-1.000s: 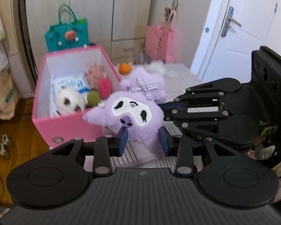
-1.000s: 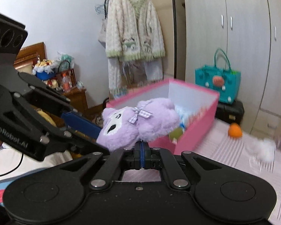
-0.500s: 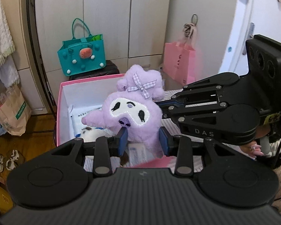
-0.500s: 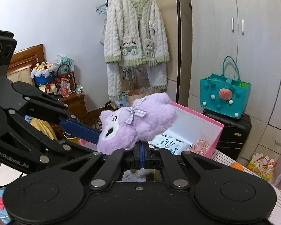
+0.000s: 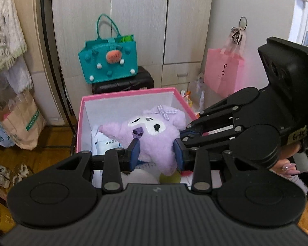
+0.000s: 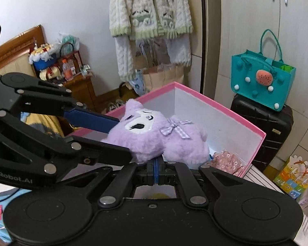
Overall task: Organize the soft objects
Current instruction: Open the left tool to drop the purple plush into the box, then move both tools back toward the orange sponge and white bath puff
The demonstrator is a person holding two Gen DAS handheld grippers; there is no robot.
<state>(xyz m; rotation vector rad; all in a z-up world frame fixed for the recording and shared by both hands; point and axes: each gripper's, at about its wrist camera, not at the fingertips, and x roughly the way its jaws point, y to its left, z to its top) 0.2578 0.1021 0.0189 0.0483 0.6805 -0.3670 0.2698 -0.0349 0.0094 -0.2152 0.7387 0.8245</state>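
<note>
Purple plush toy [image 5: 154, 135] hanging over pink box [image 5: 133, 92], clamped by left gripper [image 5: 156, 153] and pinched by fully closed right gripper [image 6: 156, 169]; nearing release: lowering, then opening both.

Both wrist views angled down, close over the pink box [image 5: 131, 93], sharing the purple plush [image 6: 154, 137]

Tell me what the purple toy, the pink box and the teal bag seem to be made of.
Toy: soft plush, a fuzzy matte pile with stitched face patches and a checked cloth bow.
Box: probably cardboard, with thin stiff walls, pink outside and plain white inside.
Bag: likely felt, a matte, slightly stiff cloth with small pom-poms; the weave is too small to confirm.
</note>
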